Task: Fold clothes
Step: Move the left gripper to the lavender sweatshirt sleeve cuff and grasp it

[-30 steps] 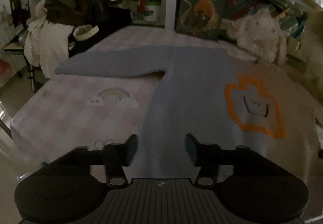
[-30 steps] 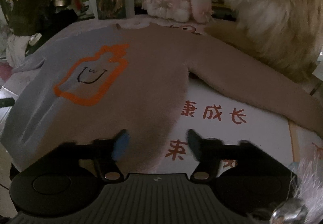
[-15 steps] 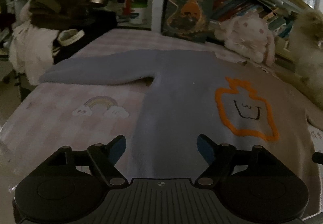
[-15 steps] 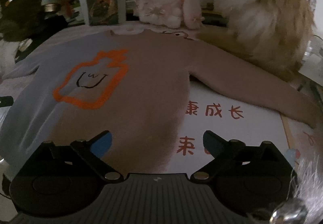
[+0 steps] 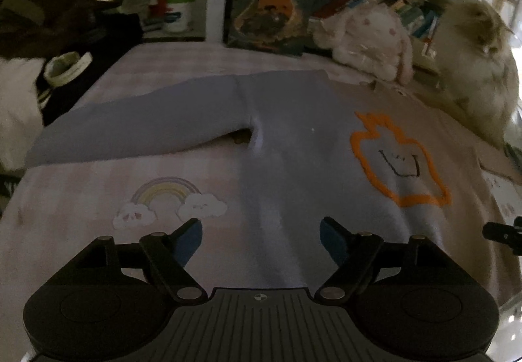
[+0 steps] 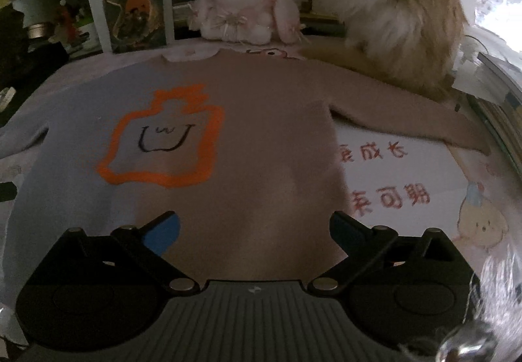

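Note:
A sweater point(image 5: 293, 150), blue-grey on one half and beige on the other with an orange-outlined face, lies spread flat on the bed. In the left wrist view its blue sleeve point(image 5: 140, 127) stretches out to the left. My left gripper point(image 5: 261, 231) hovers over the blue hem, jaws still opening, with nothing between the pads. In the right wrist view the sweater point(image 6: 261, 133) fills the middle and its beige sleeve point(image 6: 407, 120) runs off to the right. Over the beige hem my right gripper point(image 6: 254, 223) stands wide open and holds nothing.
A fluffy cat point(image 6: 391, 9) sits at the far right beside the beige sleeve. A pink plush bunny point(image 6: 241, 13) and a book point(image 5: 274, 0) lean against the shelves behind the collar. Piled clothes point(image 5: 32, 19) lie at the far left. Rainbow-print sheet point(image 5: 166, 195) covers the bed.
Both grippers have opened wide and drawn apart sideways along the hem. The left view swung to take in the cat, and the right view turned toward the beige sleeve.

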The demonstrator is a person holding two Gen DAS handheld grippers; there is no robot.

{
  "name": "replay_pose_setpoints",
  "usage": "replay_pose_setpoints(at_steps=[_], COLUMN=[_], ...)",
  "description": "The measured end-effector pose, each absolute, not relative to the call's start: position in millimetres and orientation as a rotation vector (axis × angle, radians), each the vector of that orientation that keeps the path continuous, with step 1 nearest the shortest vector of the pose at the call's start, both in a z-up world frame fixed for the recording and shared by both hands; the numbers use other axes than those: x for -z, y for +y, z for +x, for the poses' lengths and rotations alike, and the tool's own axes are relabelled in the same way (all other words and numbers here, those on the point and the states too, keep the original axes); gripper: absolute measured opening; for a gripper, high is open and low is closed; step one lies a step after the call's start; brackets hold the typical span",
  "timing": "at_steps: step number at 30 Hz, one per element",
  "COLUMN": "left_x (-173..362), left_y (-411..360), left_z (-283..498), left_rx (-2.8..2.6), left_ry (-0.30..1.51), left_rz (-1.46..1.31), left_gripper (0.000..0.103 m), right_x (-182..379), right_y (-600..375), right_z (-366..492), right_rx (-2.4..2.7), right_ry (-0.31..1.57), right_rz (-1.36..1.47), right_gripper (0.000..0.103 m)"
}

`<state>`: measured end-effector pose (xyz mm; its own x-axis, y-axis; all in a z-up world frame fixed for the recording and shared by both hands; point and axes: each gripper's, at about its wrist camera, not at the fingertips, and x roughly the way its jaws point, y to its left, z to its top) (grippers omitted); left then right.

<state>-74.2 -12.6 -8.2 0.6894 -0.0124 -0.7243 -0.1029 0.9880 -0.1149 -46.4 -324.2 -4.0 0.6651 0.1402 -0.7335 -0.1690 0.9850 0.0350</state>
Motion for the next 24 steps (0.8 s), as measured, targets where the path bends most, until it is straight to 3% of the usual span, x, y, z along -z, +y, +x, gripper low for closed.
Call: replay_pose_setpoints(at_steps=[16,24], left_x=[11.5,20.0], left_y=[79.4,138.7], left_z=[-75.8,-80.2], left_rx=[-0.227,-0.395], left_ry=[0.717,0.680], left_rz=[-0.046,-0.213], left_gripper=[0.086,0.085], right_x=[6.3,6.9], right_y=[-252.7,-236.3], right_z=[-77.8,-83.3], right_rx=[-0.086,-0.114], right_ry=[0.825,0.853], right_rz=[-0.115,-0.201], right_gripper=[0.100,0.100])
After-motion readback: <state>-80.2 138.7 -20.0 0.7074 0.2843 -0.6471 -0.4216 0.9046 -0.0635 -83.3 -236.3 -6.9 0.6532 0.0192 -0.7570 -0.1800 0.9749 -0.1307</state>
